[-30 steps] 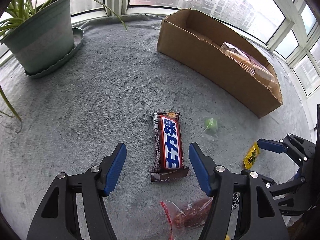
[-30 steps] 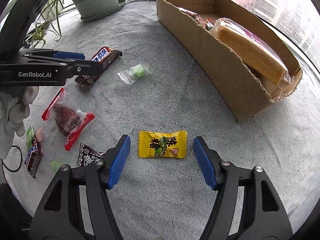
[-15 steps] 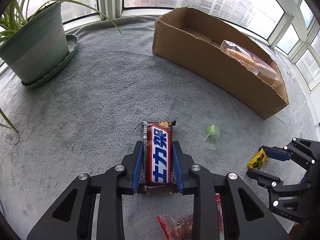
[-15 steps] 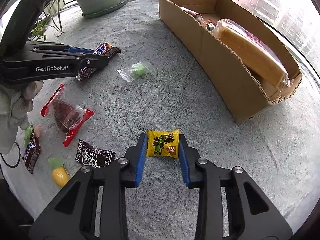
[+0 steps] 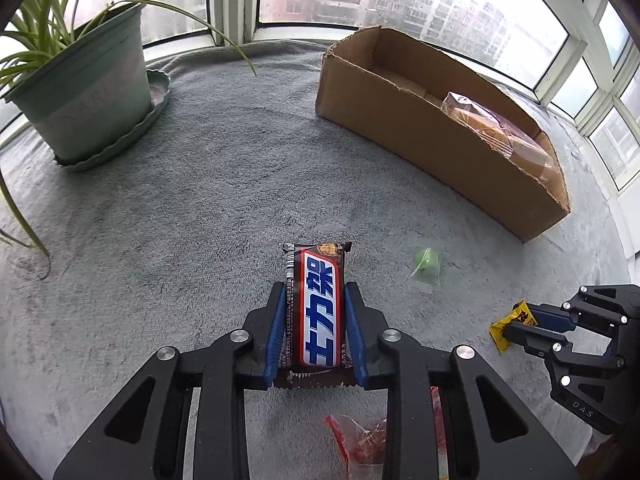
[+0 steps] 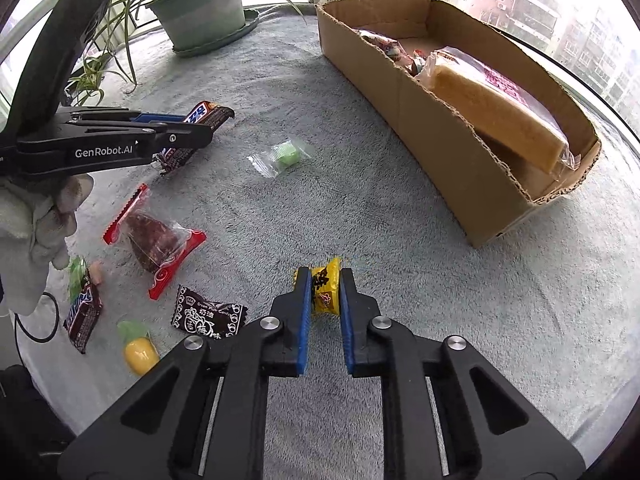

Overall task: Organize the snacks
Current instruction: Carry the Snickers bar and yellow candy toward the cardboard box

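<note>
My left gripper [image 5: 315,300] is shut on a brown chocolate bar [image 5: 316,304] with a blue and white label, held above the grey blanket; the bar also shows in the right wrist view [image 6: 200,114]. My right gripper [image 6: 325,284] is shut on a small yellow snack packet [image 6: 326,286], lifted a little; the packet also shows in the left wrist view [image 5: 512,320]. A long cardboard box [image 5: 420,136] stands at the back right and holds a wrapped cake [image 6: 496,108] and other snacks.
A green wrapped candy [image 6: 282,156] lies mid-blanket. A red-edged packet [image 6: 156,240], a dark candy wrapper [image 6: 206,316], a small chocolate bar [image 6: 82,312] and a yellow candy [image 6: 138,350] lie at the left. A potted plant [image 5: 80,92] stands at the back left.
Both grippers closed from open onto their snacks and lifted them: left on the chocolate bar, right on the yellow packet, which is now squeezed narrow.
</note>
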A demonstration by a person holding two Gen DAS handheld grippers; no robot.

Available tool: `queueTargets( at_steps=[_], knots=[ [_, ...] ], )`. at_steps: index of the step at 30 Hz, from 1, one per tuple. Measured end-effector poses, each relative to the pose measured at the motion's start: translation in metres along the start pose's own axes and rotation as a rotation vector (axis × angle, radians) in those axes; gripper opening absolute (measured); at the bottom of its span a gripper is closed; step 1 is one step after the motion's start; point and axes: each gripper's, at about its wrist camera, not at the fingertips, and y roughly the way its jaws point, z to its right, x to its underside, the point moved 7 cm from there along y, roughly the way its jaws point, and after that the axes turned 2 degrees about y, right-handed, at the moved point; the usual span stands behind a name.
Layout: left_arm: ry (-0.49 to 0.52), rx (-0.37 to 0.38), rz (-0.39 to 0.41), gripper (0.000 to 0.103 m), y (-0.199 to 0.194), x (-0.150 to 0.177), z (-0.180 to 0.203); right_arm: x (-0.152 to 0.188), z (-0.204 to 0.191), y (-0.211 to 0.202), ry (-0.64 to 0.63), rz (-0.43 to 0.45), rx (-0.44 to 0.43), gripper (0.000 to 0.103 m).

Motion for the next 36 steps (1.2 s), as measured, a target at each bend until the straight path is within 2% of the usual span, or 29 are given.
queueTargets(
  at_steps=[9, 16, 29, 36],
  knots=[
    [-0.013, 0.012, 0.021, 0.026, -0.013, 0.000, -0.005, -0.005, -0.001, -0.016, 0.001, 0.041, -0.005, 0.012],
    [-0.015, 0.029, 0.064, 0.026, -0.031, -0.012, 0.000, -0.023, 0.006, -0.049, 0.010, 0.122, 0.003, 0.012],
    [0.010, 0.070, 0.158, 0.026, -0.058, -0.065, 0.024, -0.094, 0.061, -0.113, 0.052, 0.299, 0.094, 0.012],
    [0.027, 0.074, 0.192, 0.026, -0.061, -0.094, 0.034, -0.130, 0.088, -0.127, 0.065, 0.354, 0.133, 0.012]
  ],
)
